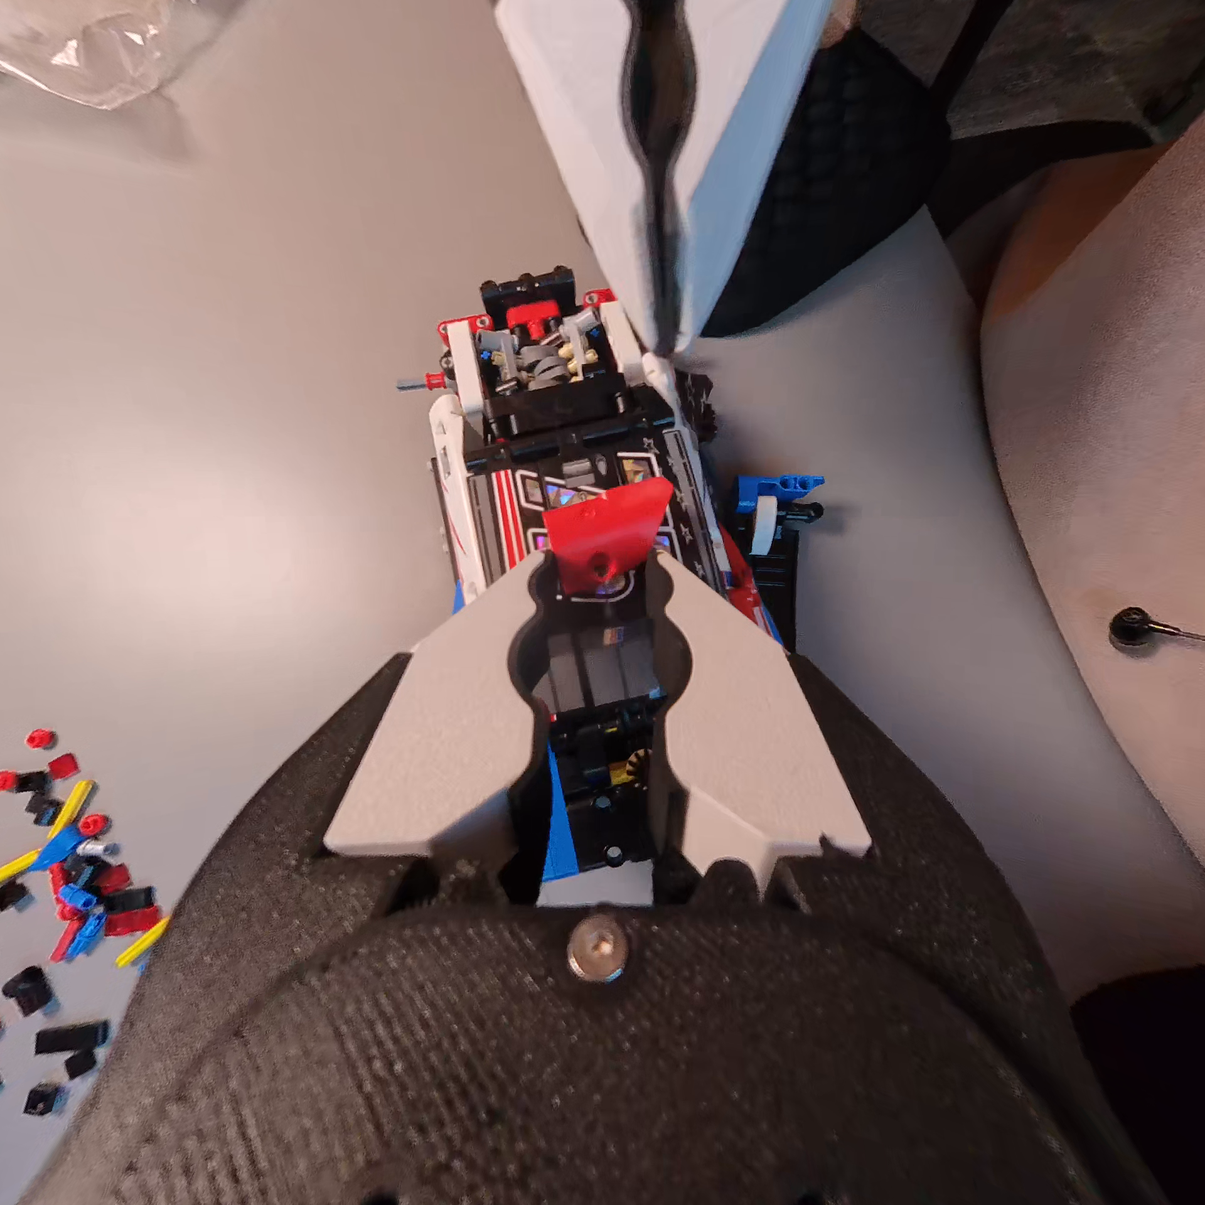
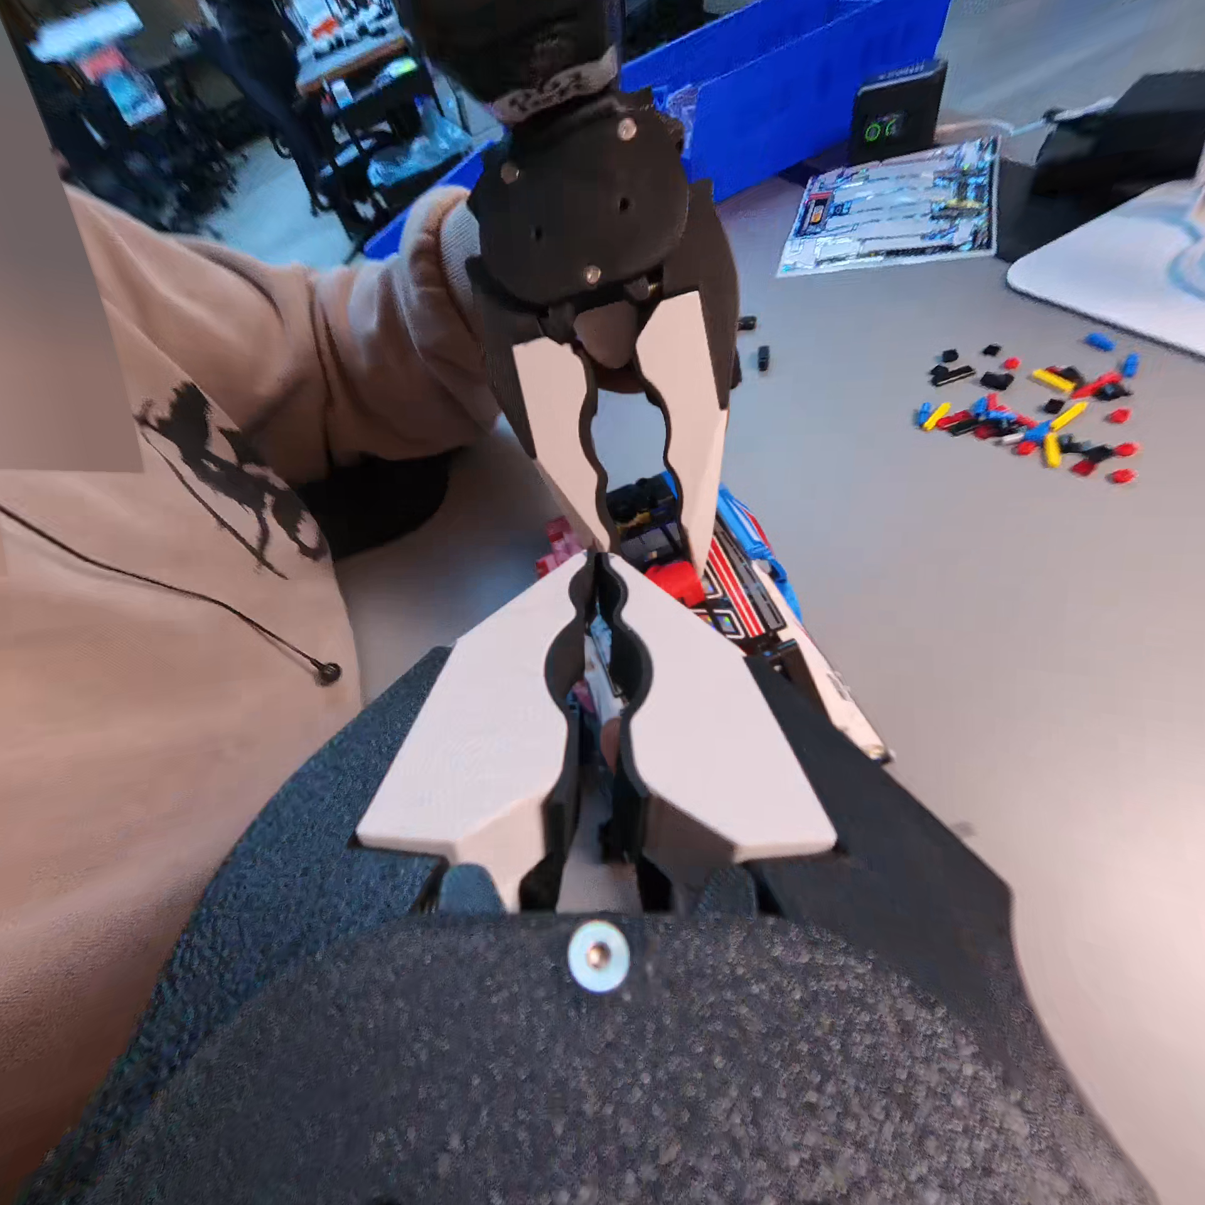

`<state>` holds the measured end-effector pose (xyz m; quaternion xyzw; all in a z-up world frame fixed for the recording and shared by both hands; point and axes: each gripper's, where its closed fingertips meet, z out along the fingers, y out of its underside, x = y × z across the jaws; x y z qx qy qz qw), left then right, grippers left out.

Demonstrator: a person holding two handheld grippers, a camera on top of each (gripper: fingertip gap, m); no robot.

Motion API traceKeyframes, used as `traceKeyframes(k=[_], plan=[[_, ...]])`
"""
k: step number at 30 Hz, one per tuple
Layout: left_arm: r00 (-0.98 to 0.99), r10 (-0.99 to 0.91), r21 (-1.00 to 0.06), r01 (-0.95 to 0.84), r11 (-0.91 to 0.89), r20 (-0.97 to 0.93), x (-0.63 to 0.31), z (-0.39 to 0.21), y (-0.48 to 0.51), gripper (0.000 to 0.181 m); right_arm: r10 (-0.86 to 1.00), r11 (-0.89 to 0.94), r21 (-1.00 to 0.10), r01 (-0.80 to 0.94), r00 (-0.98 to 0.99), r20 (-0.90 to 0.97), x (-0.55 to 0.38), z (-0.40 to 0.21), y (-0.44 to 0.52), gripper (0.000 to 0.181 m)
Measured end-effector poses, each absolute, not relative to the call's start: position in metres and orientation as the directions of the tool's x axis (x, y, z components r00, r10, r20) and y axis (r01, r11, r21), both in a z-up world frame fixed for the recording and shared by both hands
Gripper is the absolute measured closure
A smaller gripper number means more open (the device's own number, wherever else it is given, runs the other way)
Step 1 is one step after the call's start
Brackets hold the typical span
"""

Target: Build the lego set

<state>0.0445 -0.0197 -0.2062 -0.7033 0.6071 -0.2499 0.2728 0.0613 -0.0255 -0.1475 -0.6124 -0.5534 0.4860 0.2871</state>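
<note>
Left wrist view, nearest first: the left gripper [image 1: 600,561] had its white fingers set narrowly apart, tips clamped on the lower end of a red wedge-shaped panel [image 1: 606,521]. The panel tilted up above the stickered black-and-white roof of the lego vehicle [image 1: 561,456], which lay lengthwise on the grey table [image 1: 228,456] under the fingers. Whether the panel touched the roof could not be told. Beyond it, the exposed grey and black gearing at the far end of the model was visible. A small blue, white and black sub-assembly [image 1: 776,515] stood just beside the model on its right. Loose pieces [image 1: 72,874], red, blue, yellow and black, lay well apart at lower left. At the far end, the right gripper [image 1: 658,339] came down with its tips meeting at the model's far right corner; blurred.

Right wrist view: the right gripper's fingers were pressed together at the tips; whether anything was pinched between them could not be told. Just past them were the left gripper's tips over the red panel and the model. A beige sleeve [image 2: 293,365] sat at left. Farther off lay the instruction booklet [image 2: 900,202] and a blue bin [image 2: 782,85].
</note>
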Motion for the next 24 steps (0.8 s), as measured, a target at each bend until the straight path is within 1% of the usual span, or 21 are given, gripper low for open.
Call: traceKeyframes(k=[2, 3, 6, 9, 13, 24], plan=[[0.113, -0.993, -0.691, -0.714, -0.111, 0.042, 0.047, -0.206, -0.023, 0.156, 0.896, -0.360, -0.842, 0.402, -0.100, -0.432, 0.057, -0.142, -0.025, 0.181], [0.100, -0.994, -0.694, -0.712, -0.105, 0.048, 0.048, -0.206, -0.024, 0.156, 0.870, -0.398, -0.811, 0.429, -0.104, -0.483, 0.056, -0.144, -0.025, 0.181], [0.072, -0.996, -0.703, -0.706, -0.084, 0.047, 0.048, -0.206, -0.026, 0.156, 0.821, -0.464, -0.744, 0.481, -0.082, -0.565, 0.053, -0.156, -0.021, 0.181], [0.067, -0.997, -0.709, -0.702, -0.074, 0.039, 0.048, -0.206, -0.027, 0.156, 0.772, -0.524, -0.699, 0.488, -0.075, -0.631, 0.050, -0.165, -0.021, 0.181], [0.063, -0.998, -0.708, -0.703, -0.061, 0.023, 0.049, -0.206, -0.026, 0.156, 0.744, -0.572, -0.679, 0.460, -0.057, -0.665, 0.047, -0.170, -0.019, 0.181], [0.091, -0.996, -0.711, -0.700, -0.072, 0.012, 0.051, -0.206, -0.024, 0.156, 0.742, -0.598, -0.671, 0.439, -0.014, -0.670, 0.047, -0.176, -0.014, 0.181]])
